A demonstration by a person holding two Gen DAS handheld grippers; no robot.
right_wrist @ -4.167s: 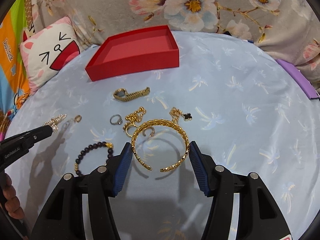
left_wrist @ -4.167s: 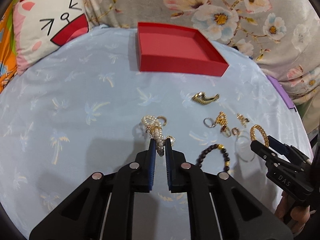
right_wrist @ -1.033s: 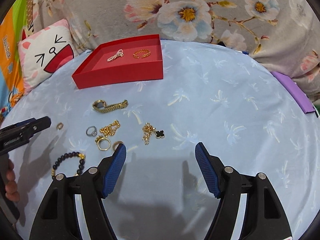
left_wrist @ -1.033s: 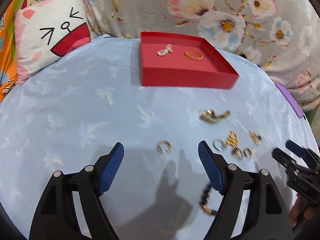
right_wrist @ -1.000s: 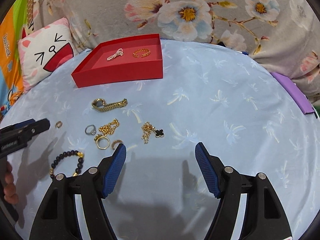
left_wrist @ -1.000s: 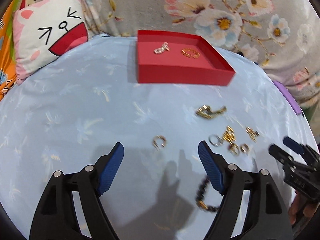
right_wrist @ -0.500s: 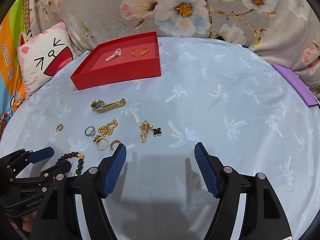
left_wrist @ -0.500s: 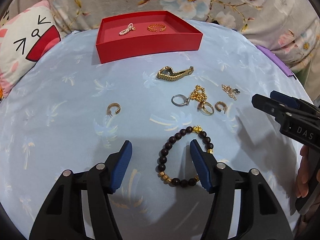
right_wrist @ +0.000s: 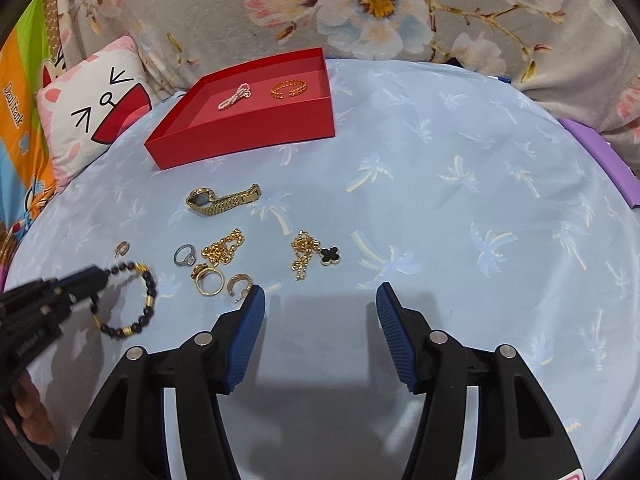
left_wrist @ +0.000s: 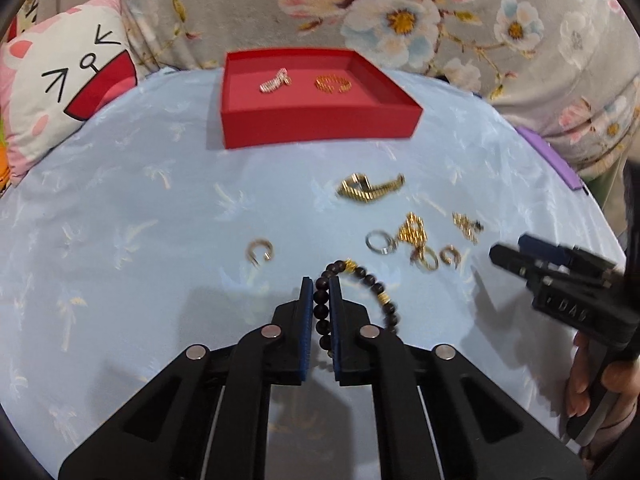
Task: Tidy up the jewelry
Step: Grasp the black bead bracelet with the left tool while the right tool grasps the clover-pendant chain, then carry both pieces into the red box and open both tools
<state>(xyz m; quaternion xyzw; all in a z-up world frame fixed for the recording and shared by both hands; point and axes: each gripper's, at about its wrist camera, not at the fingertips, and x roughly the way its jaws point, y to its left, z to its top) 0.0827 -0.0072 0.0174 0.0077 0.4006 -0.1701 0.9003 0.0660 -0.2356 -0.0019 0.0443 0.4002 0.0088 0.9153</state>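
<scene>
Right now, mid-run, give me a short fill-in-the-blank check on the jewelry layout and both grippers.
1. The left gripper is shut on the dark ____ bracelet.
2. The red tray holds ____ pieces of jewelry.
3. The right gripper has its jaws ____ and holds nothing.
4. The gold watch lies on the ____ cloth, outside the tray.

Missing words: beaded; two; open; blue

Pale blue palm-print cloth (right_wrist: 460, 208); floral fabric (right_wrist: 400, 8) behind.

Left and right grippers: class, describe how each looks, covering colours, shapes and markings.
Both the left gripper and right gripper are black angular frames with triangular cut-outs, silver round bolts and ribbed blue pads on the fingers. The right gripper's side carries pale lettering, blurred here.
</scene>
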